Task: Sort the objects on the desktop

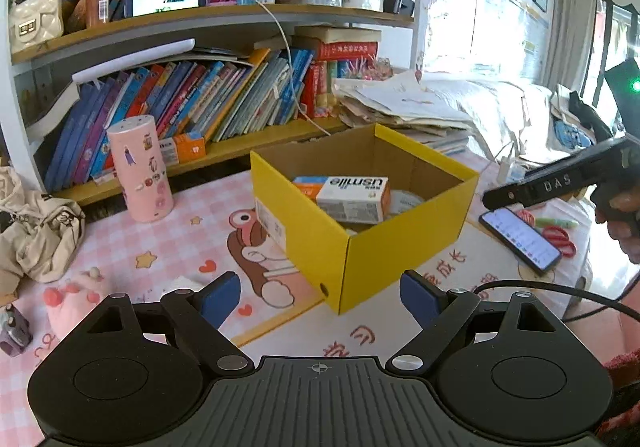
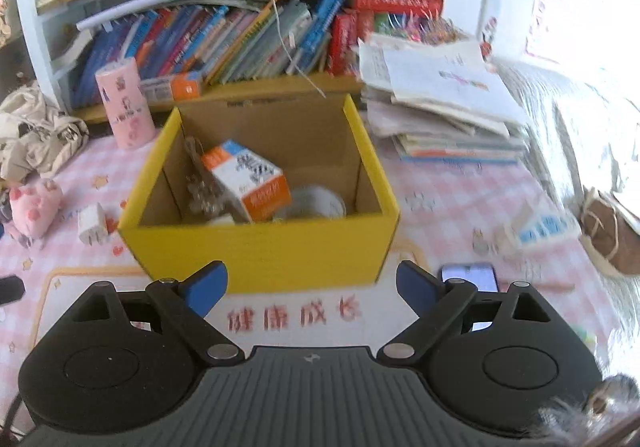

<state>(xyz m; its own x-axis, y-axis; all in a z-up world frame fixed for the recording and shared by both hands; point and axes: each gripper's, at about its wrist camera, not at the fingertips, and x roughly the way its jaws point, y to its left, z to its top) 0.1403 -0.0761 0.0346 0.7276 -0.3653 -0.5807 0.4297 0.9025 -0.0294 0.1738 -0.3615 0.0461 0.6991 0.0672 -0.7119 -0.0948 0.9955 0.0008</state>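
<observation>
- The left gripper (image 1: 320,297) hangs over the bench (image 1: 180,247) with its blue fingers (image 1: 220,297) spread wide and nothing between them; the near corner of the yellow box (image 1: 360,267) lies just beyond the tips.
- The right gripper (image 2: 312,287) likewise has its fingers (image 2: 208,287) wide apart and empty, facing the box's (image 2: 260,247) long yellow wall.
- Inside the box sits a white-and-orange carton (image 2: 248,179) (tilted on one edge in the right wrist view), with a round white item (image 2: 316,199) beside it and something clear and shiny (image 2: 200,187) against the left wall.
- Left of the box, on the pink checked mat, lie a small white plug (image 2: 92,225) and a pink paw-shaped toy (image 2: 34,207); a pink stickered cylinder (image 2: 124,107) stands upright further back.
- A phone (image 1: 520,239) with a lit screen lies flat to the right of the box, red scissors (image 1: 560,239) near it.
- A stack of papers (image 2: 440,99) rests at the far right; leaning books (image 2: 224,43) fill the shelf behind.
</observation>
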